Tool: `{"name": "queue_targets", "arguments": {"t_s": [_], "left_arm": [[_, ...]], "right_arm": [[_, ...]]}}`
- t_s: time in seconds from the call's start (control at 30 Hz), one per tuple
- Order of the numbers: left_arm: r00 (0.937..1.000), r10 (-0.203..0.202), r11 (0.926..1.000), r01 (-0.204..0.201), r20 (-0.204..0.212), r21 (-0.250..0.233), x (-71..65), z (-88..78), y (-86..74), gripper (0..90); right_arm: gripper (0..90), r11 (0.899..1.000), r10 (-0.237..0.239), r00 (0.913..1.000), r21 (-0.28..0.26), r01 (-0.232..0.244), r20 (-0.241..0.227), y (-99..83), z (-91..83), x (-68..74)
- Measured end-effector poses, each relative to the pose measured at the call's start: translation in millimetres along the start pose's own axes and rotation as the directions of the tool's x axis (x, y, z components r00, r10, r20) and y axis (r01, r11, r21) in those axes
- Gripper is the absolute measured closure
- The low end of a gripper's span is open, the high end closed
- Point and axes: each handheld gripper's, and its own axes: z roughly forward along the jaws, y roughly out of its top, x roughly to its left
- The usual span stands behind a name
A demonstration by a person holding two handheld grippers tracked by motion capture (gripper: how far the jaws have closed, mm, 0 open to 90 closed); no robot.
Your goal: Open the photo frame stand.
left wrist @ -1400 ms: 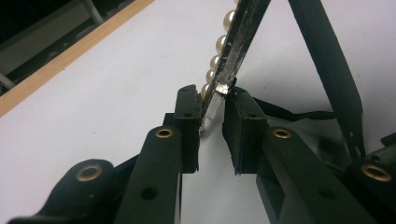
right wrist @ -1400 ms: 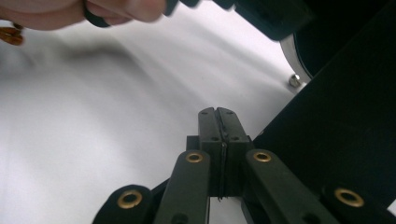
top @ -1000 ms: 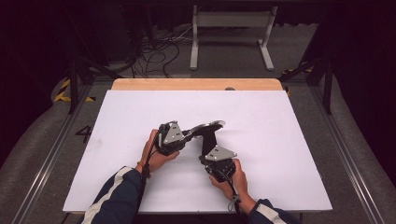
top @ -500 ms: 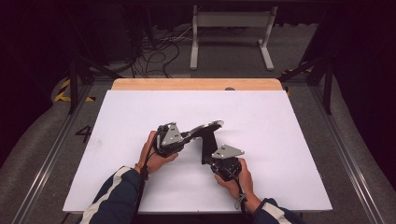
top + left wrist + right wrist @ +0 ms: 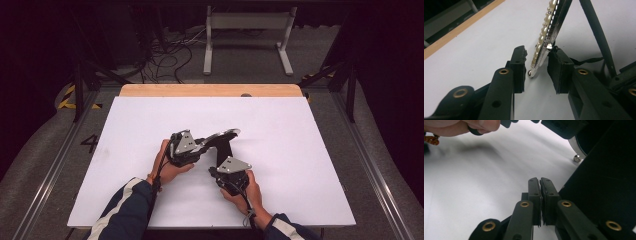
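A silver picture frame (image 5: 226,134) with a pearl-beaded rim (image 5: 544,32) stands tilted on the white table (image 5: 280,125), its black back stand (image 5: 223,150) reaching down toward me. My left gripper (image 5: 537,51) (image 5: 206,143) has the frame's lower edge between its jaws. They have just been opening: the left pad stands clear of the beads and the right pad is close against the frame's back. My right gripper (image 5: 539,181) (image 5: 223,159) sits beside the dark stand (image 5: 599,177) with its jaws shut, and I see nothing between the pads.
A wooden strip (image 5: 210,90) runs along the table's far edge. Beyond it the floor holds cables (image 5: 165,55) and a white metal stand (image 5: 247,30). Metal rails (image 5: 372,165) flank the table. The person's left hand (image 5: 461,127) is close ahead of my right gripper.
The right hand has shifted a little beside the stand. The frame and the left hand have kept their place.
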Motion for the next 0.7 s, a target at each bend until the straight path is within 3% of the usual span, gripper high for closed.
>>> {"name": "queue_targets", "arguments": {"t_s": [0.13,0.3,0.43,0.53,0.7], "left_arm": [[0.9998,0.018,0.9998,-0.018,-0.001,0.007,-1.8,1.3,0.2,76.5],[0.9996,0.029,0.9994,-0.029,-0.005,0.016,-3.4,0.3,0.9,77.7],[0.9983,0.057,0.9981,-0.057,-0.008,0.025,-6.2,-3.3,3.0,79.3],[0.9971,0.075,0.9964,-0.074,-0.014,0.040,-9.1,-4.1,3.6,79.9],[0.9958,0.089,0.9948,-0.088,-0.019,0.051,-12.1,-5.0,4.7,79.9]], "right_arm": [[90.0,1.000,0.013,0.9998,-0.002,-0.013,0.015,0.7,1.5,-0.7],[90.0,1.000,0.010,0.9993,0.008,-0.011,0.036,0.6,0.5,0.5],[90.0,0.999,0.040,0.9974,0.025,-0.041,0.061,-1.1,-2.1,-5.6],[90.0,0.996,0.076,0.9955,0.031,-0.078,0.058,-3.6,-3.4,-12.8],[90.0,0.995,0.088,0.9951,0.040,-0.090,0.045,-6.6,-4.8,-16.8]]}}
